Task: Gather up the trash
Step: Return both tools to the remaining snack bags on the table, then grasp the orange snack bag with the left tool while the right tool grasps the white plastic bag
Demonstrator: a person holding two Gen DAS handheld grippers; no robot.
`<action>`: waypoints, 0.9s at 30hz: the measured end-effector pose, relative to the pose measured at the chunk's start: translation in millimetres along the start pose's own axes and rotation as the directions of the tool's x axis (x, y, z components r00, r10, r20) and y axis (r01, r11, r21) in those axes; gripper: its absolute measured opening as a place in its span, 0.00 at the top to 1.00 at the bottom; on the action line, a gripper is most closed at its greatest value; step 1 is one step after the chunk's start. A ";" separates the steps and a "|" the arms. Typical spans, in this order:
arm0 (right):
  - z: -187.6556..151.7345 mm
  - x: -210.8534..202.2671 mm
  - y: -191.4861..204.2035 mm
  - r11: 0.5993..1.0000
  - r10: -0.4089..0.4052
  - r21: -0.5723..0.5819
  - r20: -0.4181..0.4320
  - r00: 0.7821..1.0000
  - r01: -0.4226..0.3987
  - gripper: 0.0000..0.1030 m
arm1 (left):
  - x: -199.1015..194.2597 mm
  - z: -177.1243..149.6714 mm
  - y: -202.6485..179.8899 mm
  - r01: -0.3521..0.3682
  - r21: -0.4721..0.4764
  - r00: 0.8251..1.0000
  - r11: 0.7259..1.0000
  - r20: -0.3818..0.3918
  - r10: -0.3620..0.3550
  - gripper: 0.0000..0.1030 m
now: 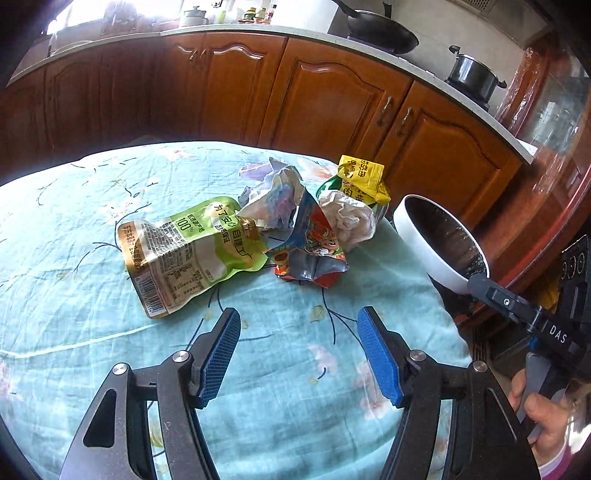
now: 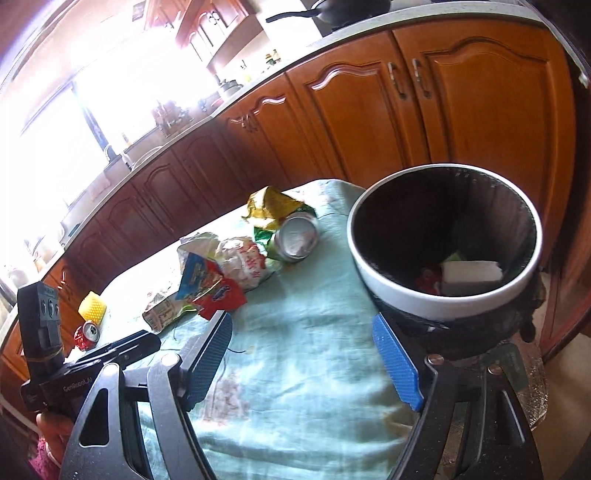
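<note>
A heap of trash lies on the light blue floral tablecloth (image 1: 92, 206): a green and gold pouch (image 1: 184, 254), crumpled paper (image 1: 277, 199), a red and blue wrapper (image 1: 310, 251), a white paper wad (image 1: 351, 218), a yellow packet (image 1: 362, 177). My left gripper (image 1: 299, 354) is open and empty, a little short of the heap. My right gripper (image 2: 303, 365) is open and empty over the cloth. A white-rimmed black bin (image 2: 443, 236) stands at the table's right edge, holding a white block (image 2: 471, 271) and scraps. A silver can (image 2: 297, 238) lies by the heap.
A crushed red can (image 2: 86, 334) and a yellow object (image 2: 92, 306) sit at the table's far left in the right wrist view. Brown kitchen cabinets (image 1: 332, 96) run behind the table, with a wok (image 1: 380, 31) and a pot (image 1: 472, 75) on the counter.
</note>
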State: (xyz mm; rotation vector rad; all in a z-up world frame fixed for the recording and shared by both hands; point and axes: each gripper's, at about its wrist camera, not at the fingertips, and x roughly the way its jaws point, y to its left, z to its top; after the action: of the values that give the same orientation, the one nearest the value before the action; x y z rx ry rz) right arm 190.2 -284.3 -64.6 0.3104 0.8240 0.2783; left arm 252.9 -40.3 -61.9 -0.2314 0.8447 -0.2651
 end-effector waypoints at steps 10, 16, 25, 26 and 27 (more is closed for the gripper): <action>16.0 42.8 23.6 0.997 0.076 -0.012 -0.062 0.995 -0.077 0.50 | 29.4 37.8 6.7 0.014 0.101 1.000 0.995 -0.010 -0.013 0.39; 31.9 78.4 33.8 0.993 0.113 -0.017 -0.112 0.987 -0.116 0.53 | 58.2 48.7 11.0 0.009 0.160 0.997 0.987 -0.076 0.003 0.45; 42.6 116.1 40.2 0.993 0.106 -0.034 -0.162 0.981 -0.113 0.88 | 77.8 53.1 13.3 0.085 0.183 0.992 0.980 -0.112 -0.065 0.84; 41.9 114.9 40.5 0.993 0.107 -0.036 -0.159 0.981 -0.114 0.89 | 77.2 52.3 12.1 0.088 0.190 0.992 0.978 -0.104 -0.070 0.84; 40.9 112.9 40.5 0.993 0.108 -0.038 -0.157 0.982 -0.115 0.92 | 74.7 51.3 11.3 0.086 0.199 0.994 0.976 -0.089 -0.070 0.85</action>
State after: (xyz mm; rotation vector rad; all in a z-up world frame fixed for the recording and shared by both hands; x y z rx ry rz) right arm 289.2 -213.1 -99.2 0.2936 0.9532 0.4301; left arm 340.9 -48.6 -84.9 -0.0633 0.8841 -0.4344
